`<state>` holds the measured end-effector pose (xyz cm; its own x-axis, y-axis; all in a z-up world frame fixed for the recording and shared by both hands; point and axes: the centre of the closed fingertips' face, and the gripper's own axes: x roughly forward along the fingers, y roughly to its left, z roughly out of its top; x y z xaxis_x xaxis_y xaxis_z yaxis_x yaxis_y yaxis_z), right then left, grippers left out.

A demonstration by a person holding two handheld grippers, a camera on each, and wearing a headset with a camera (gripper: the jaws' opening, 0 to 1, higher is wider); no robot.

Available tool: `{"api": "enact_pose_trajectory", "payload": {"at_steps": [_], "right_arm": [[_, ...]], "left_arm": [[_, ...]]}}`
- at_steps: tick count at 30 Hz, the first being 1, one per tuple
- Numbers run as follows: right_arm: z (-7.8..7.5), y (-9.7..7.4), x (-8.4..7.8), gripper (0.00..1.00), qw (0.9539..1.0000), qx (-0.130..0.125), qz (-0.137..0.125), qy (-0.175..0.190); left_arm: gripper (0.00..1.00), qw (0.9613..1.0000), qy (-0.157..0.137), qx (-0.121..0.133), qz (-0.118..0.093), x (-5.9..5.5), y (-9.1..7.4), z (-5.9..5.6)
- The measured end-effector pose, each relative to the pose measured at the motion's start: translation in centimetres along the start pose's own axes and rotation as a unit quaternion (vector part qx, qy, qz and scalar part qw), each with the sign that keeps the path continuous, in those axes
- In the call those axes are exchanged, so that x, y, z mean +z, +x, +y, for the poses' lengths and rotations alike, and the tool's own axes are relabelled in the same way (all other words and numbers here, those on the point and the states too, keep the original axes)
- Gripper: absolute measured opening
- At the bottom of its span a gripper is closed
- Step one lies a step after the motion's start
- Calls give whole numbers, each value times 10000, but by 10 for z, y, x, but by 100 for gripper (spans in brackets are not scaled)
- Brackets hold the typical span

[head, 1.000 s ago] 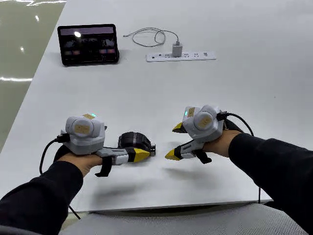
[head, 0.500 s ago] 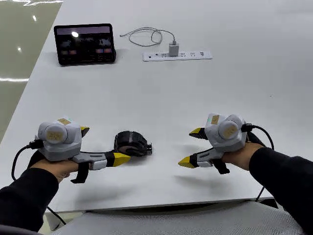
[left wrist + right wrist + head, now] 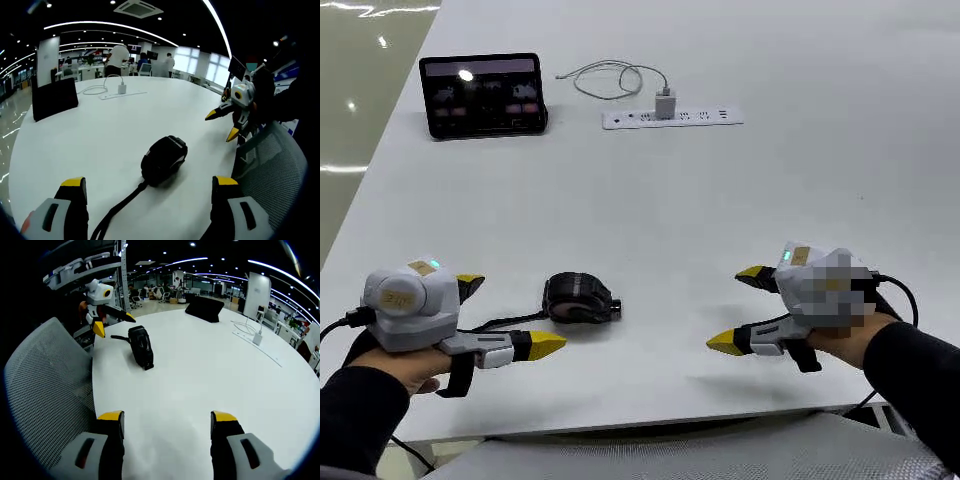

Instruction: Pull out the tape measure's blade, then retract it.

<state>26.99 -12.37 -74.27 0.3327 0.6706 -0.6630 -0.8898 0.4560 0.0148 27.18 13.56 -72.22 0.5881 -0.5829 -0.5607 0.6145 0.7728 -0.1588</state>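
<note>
At the far left we see a glossy greenish floor (image 3: pixel 360 90) beside the matt white table (image 3: pixel 650 200), whose edge runs smooth and straight; near that edge, at the front, a hand in a dark sleeve holds the left gripper (image 3: pixel 510 313), a rounded grey plastic body with two tapered black jaws ending in yellow wedge tips; the jaws stand well apart and clamp nothing. Towards the back, a flat dark tablet (image 3: pixel 483 94) stands propped on the table, its screen glassy and dim. Just right of the left gripper, the tape measure (image 3: pixel 578 297) lies on the table, free of both grippers; its case is round, black and rubbery-looking with a paler disc on its side, a small tab shows at its right end, and a thin black strap (image 3: pixel 505 322) trails from it towards the left gripper's jaws. Further back lie a loose looped grey cable (image 3: pixel 610 78), a boxy white charger (image 3: pixel 665 103) and the long, flat white power strip (image 3: pixel 700 116) it plugs into. At the right, the right gripper (image 3: pixel 738 307) hangs just above the table, well apart from the tape measure, its yellow-tipped jaws spread wide and empty; along the bottom runs a grey mesh chair back (image 3: pixel 700 450).
</note>
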Motion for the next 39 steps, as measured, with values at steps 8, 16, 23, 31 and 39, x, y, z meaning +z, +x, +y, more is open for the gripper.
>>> {"api": "enact_pose_trajectory", "payload": {"at_steps": [8, 16, 23, 31, 39], "right_arm": [[-13, -22, -6, 69, 9997, -203, -59, 102], [-26, -44, -28, 78, 9988, -410, -71, 254], [-34, -67, -50, 86, 9978, -553, 29, 374], [-33, -84, -60, 97, 9971, -664, 39, 375], [-36, -103, -69, 100, 9947, -816, -133, 604]], "left_arm": [[100, 10000, -55, 61, 49, -6, -12, 12], [100, 9997, -18, 163, 164, -12, -12, 19], [100, 9997, 59, 156, 196, -11, -14, 20], [100, 9995, 104, 15, 296, -15, -21, 14], [100, 9995, 44, 78, 314, -15, -27, 15]]}}
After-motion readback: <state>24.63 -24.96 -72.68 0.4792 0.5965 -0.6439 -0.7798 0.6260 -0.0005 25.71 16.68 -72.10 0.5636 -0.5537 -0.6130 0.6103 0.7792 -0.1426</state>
